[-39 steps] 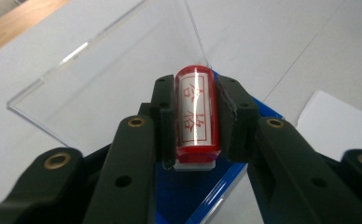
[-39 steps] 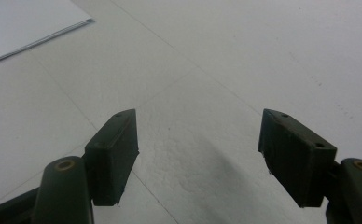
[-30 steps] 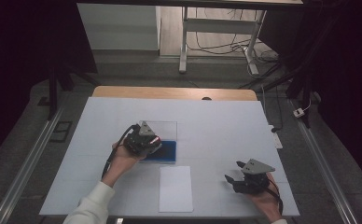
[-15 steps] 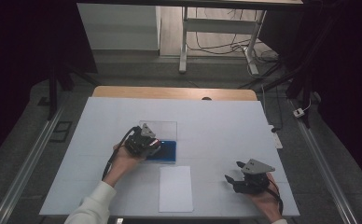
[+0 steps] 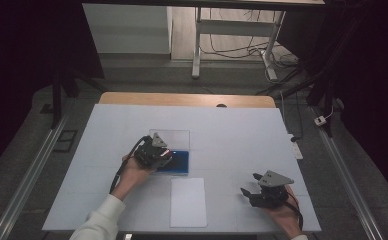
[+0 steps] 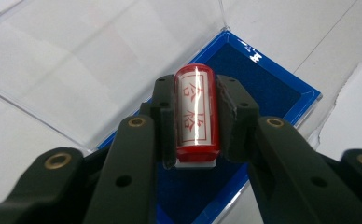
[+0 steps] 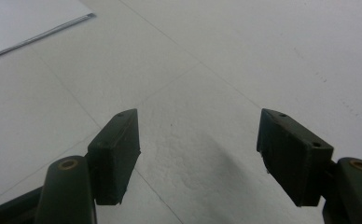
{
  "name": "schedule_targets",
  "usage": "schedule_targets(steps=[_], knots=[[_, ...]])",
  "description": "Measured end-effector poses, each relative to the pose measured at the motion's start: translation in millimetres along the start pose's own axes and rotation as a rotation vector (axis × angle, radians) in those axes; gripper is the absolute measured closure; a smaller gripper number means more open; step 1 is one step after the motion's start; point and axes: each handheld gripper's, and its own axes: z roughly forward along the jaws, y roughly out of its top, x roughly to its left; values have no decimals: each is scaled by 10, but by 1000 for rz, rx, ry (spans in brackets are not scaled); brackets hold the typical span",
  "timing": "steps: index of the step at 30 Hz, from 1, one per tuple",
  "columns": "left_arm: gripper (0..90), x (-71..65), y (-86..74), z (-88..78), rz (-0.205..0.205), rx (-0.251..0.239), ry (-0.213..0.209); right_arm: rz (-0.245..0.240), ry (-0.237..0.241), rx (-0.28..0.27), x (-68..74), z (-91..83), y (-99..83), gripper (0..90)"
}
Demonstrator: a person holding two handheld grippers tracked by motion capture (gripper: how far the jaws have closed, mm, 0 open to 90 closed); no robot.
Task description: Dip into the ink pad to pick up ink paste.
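Observation:
A red stamp (image 6: pixel 195 114) with a white label of red characters is clamped between the jaws of my left gripper (image 6: pixel 195 121), which is shut on it. It hangs just over the dark blue ink pad (image 6: pixel 244 79) of an open blue case. In the high view the left gripper (image 5: pixel 162 152) sits at the pad's (image 5: pixel 179 161) left end, with the clear lid (image 5: pixel 174 136) folded flat behind it. My right gripper (image 5: pixel 249 186) rests near the table's front right, open with nothing between its fingers (image 7: pixel 118 149). A white sheet of paper (image 5: pixel 188 201) lies in front of the pad.
The table is covered with a white mat (image 5: pixel 242 135), bare around the right gripper. A wooden strip (image 5: pixel 187 99) runs along its far edge. Beyond it stand a desk frame and loose cables (image 5: pixel 232 50) on the floor.
The left gripper has shifted slightly with the stamp over the ink pad. The right gripper has kept still.

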Motion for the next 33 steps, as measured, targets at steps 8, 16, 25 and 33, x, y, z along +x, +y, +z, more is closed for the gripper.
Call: schedule_targets(steps=[8, 16, 25, 33], knots=[[707, -42, -22, 33, 10, 3, 23, 1, -4, 4, 8, 4, 7, 295], [707, -65, -28, 40, 26, 0, 37, 1, -3, -1, 30, 1, 25, 295], [707, -29, -50, 43, 11, -14, 18, 2, -2, 2, 30, 9, 25, 296], [708, 2, -69, 47, -8, -28, -1, -2, -2, 2, 29, 5, 24, 296]])
